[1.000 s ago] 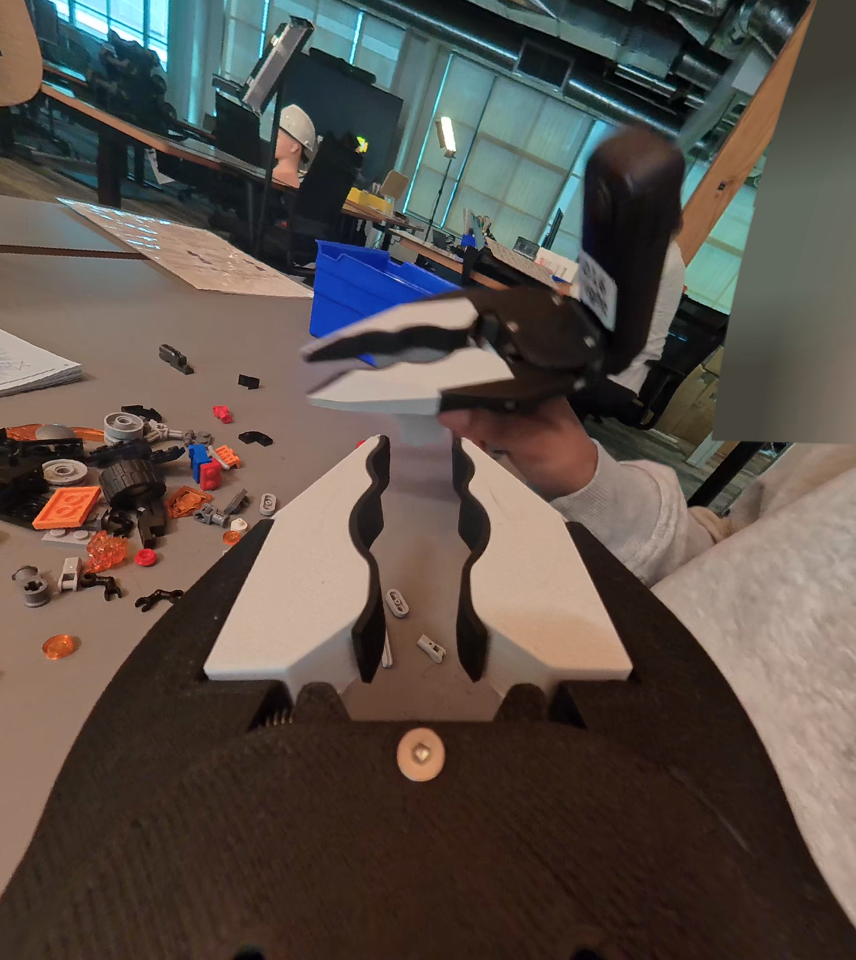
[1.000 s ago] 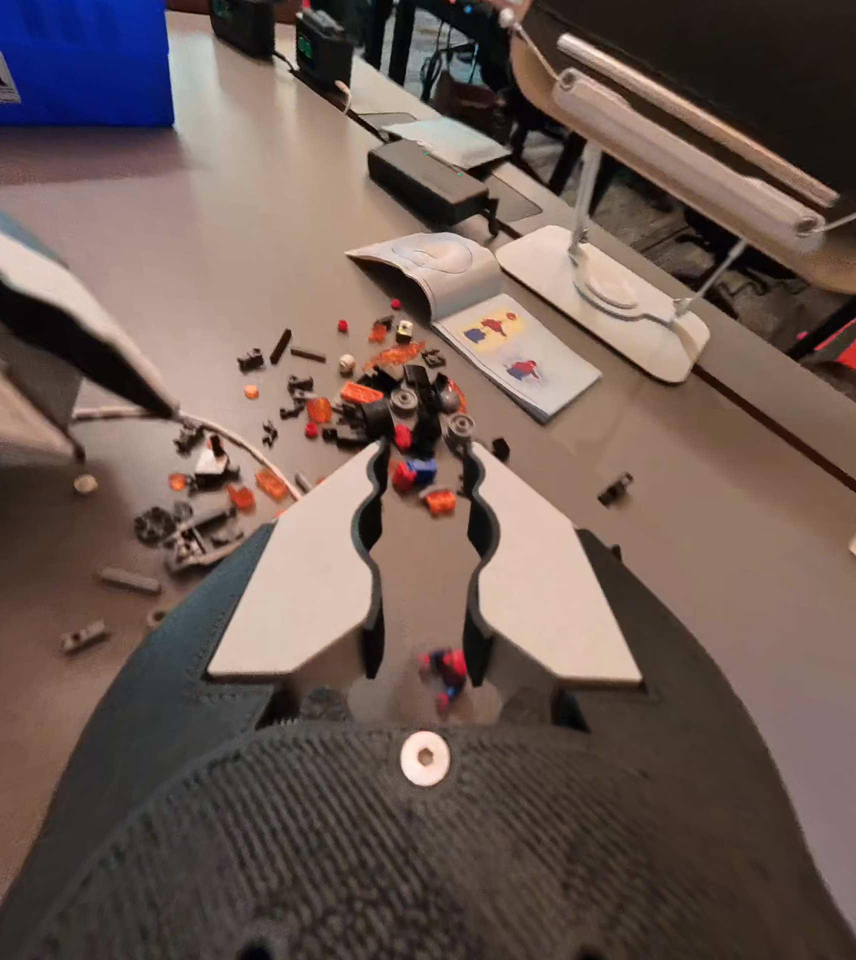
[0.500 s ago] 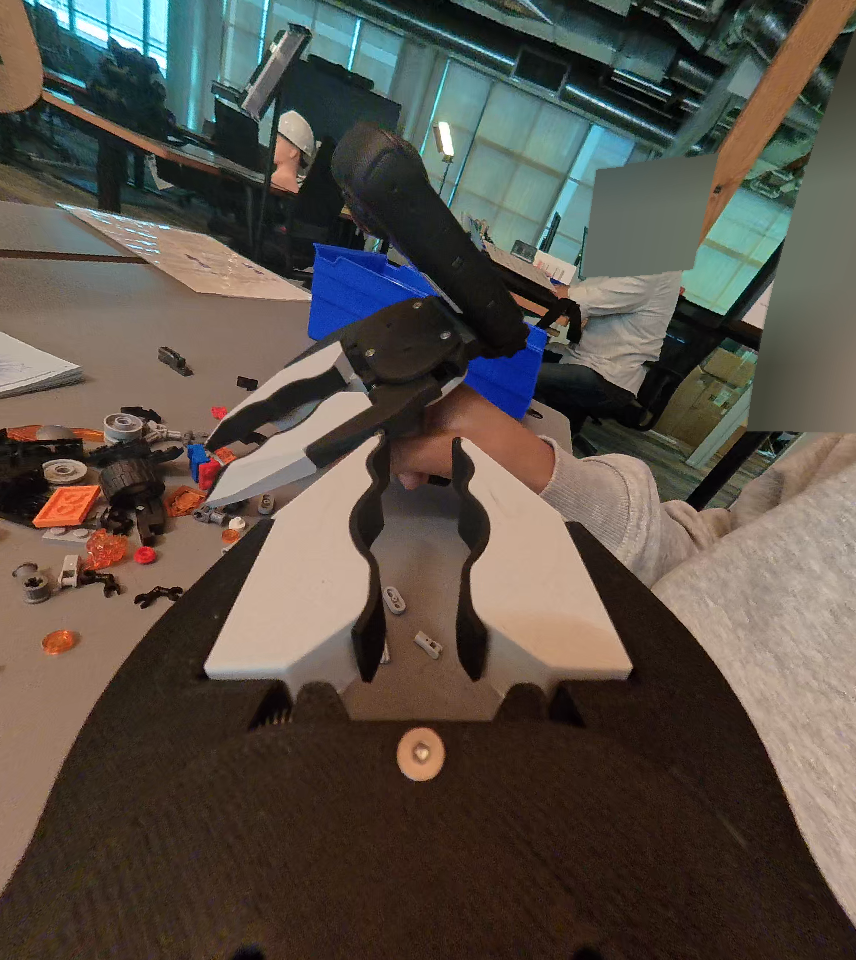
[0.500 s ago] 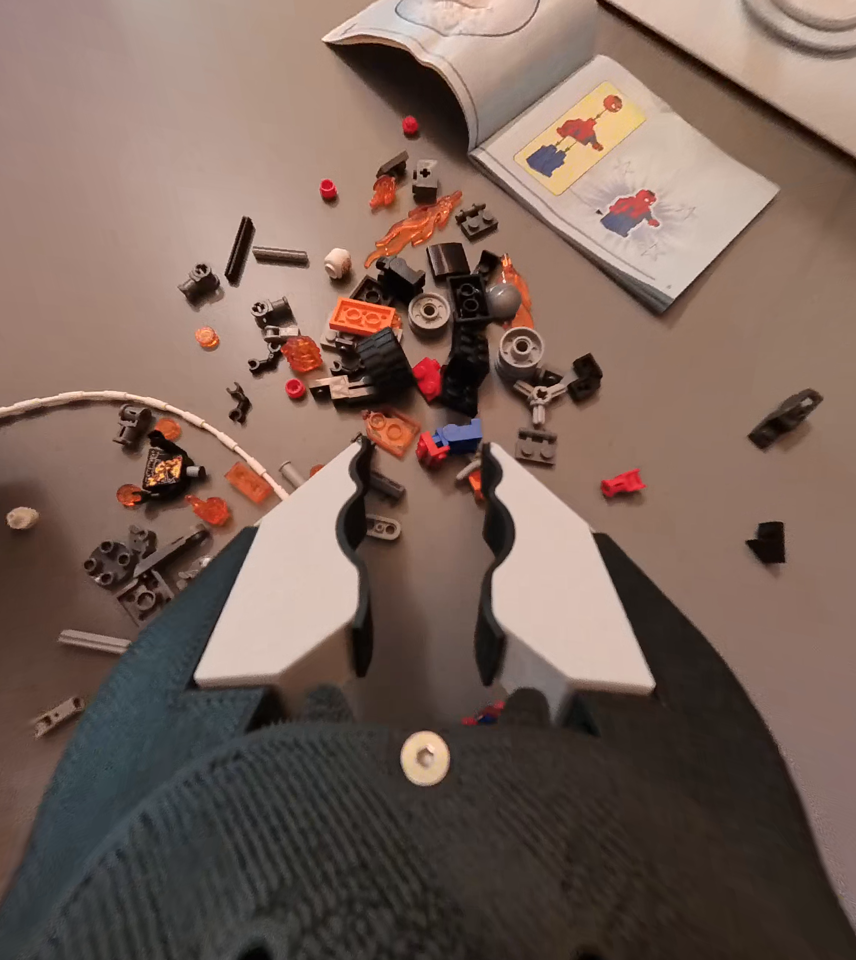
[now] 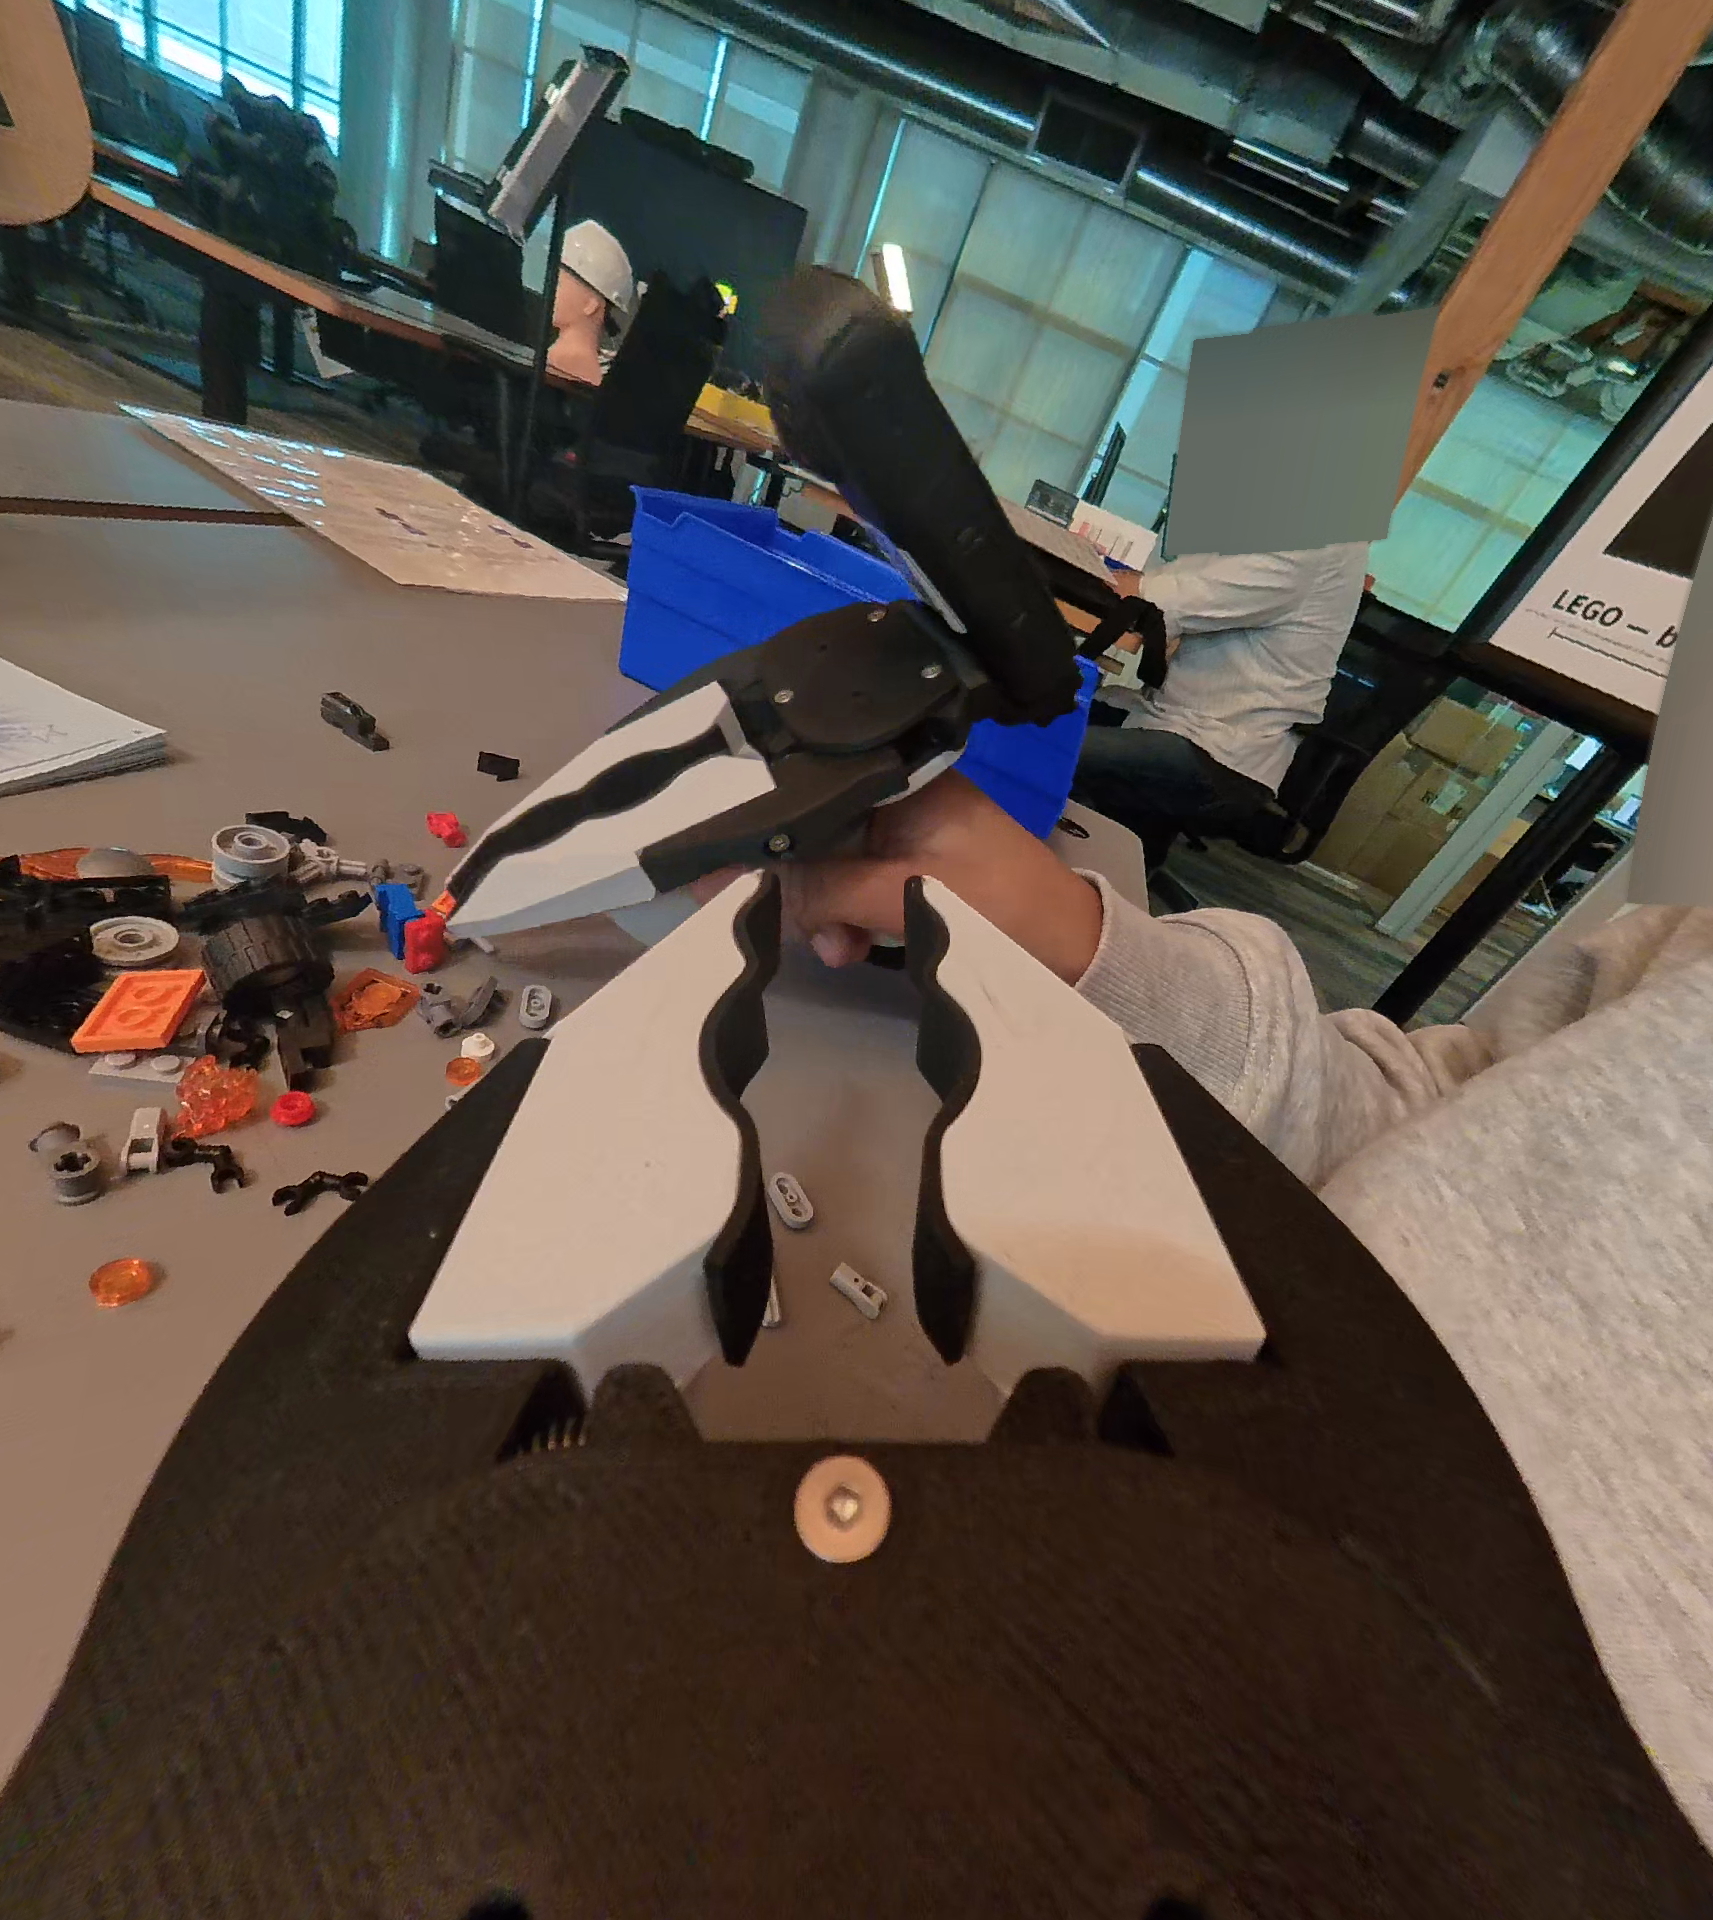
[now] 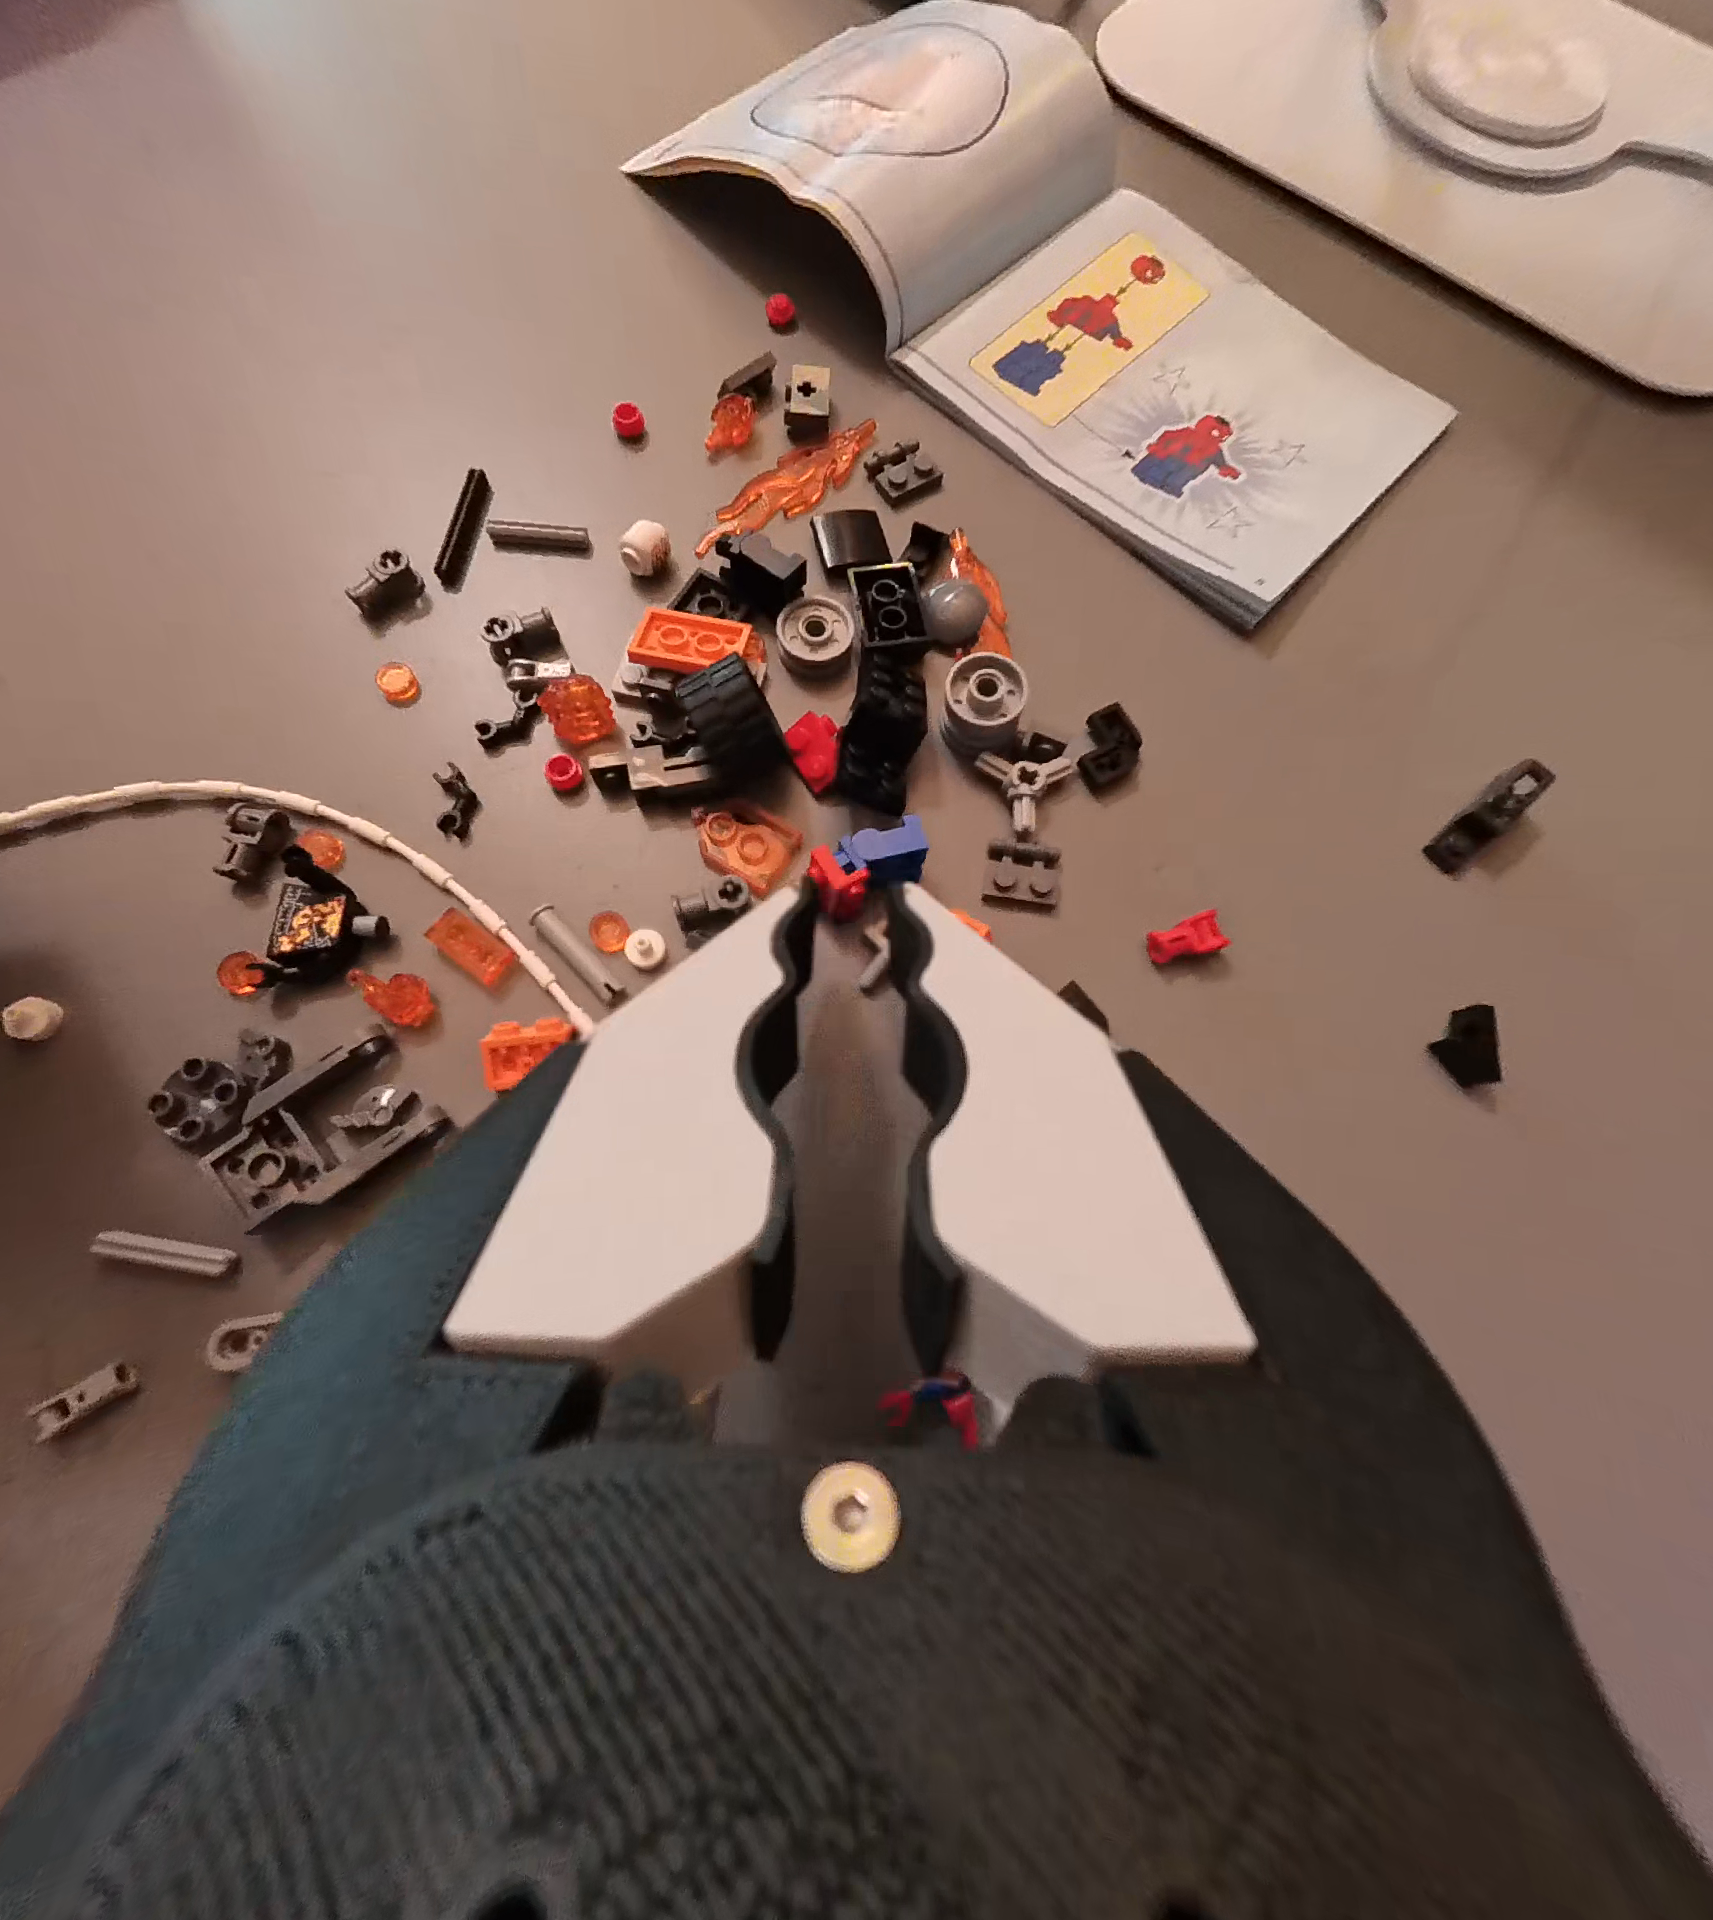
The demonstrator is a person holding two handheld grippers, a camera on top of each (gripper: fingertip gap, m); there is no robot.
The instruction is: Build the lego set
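Observation:
Loose lego pieces (image 6: pixel 758 707) lie in a pile on the grey table (image 6: pixel 208 312), mostly black, grey and orange. My right gripper (image 6: pixel 847 902) points down at the pile's near edge. Its tips have closed on a small red piece (image 6: pixel 836 881) joined to a blue piece (image 6: pixel 888 844), which rests on the table. The left wrist view shows the same gripper (image 5: pixel 447 902) touching the red piece (image 5: pixel 423 940). My left gripper (image 5: pixel 841 909) is open and empty, held above the table's near edge. A red and blue figure part (image 6: pixel 935 1397) shows under my right gripper's base.
An open instruction booklet (image 6: pixel 1174 416) lies beyond the pile, next to a pale lamp base (image 6: pixel 1454 208). A white string piece (image 6: pixel 208 800) curves at the left. A blue bin (image 5: pixel 779 603) stands at the table's far side. A person sits at a desk behind it. The left gripper's tips are roughly 15 centimeters from the right gripper's.
My right gripper has swung down from mid-air onto the pile and its fingers have narrowed around the red and blue piece. My left gripper has stayed still and open.

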